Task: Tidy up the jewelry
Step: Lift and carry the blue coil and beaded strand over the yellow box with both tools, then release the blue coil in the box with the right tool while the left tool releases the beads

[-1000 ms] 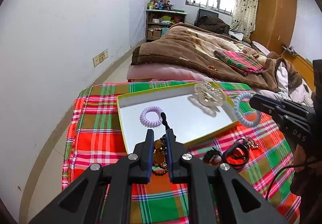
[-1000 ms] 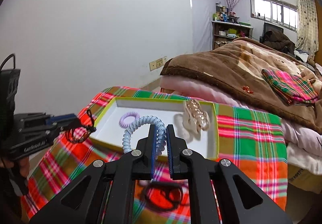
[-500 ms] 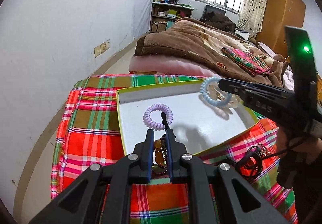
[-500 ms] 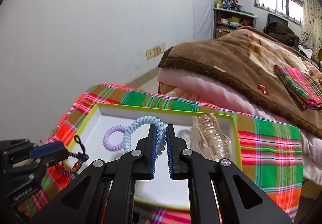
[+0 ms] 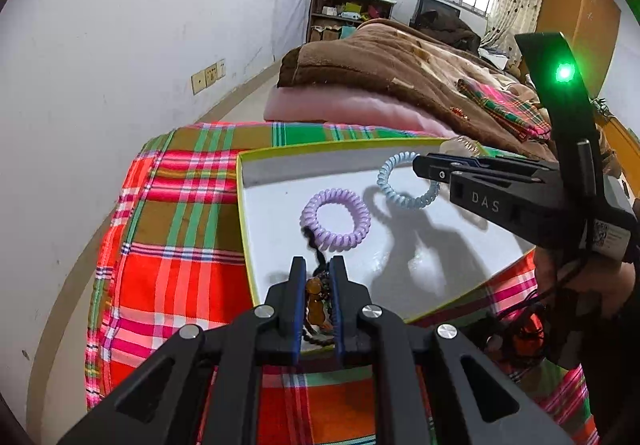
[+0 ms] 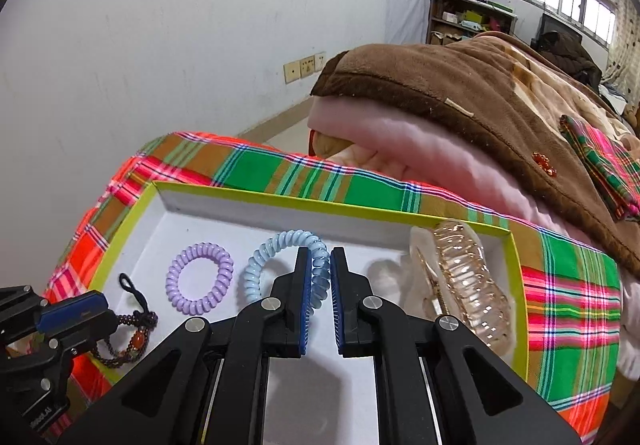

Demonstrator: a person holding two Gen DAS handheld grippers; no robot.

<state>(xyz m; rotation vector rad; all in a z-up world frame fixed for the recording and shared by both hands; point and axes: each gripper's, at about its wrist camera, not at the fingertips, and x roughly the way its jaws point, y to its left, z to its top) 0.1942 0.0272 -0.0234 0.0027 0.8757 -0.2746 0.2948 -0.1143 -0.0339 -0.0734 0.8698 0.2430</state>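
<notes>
The pale blue spiral plastic hair tie hangs clenched in the right tongs, over the white floor of the shallow cardboard tray with a lime-green rim. A dark beaded bracelet with amber stones and a black cord loop is pinched in the left tongs, at the tray's near left edge. To do this well, each hand should probably lower until its piece touches the tray floor before letting go, the blue coil landing just beside the lilac spiral hair tie without overlapping it, and the bracelet fully inside the rim. The blue coil looks springy and may bounce. A translucent peach claw clip lies at the tray's right end; the tray sits on a red and green plaid cloth over the tabletop.
</notes>
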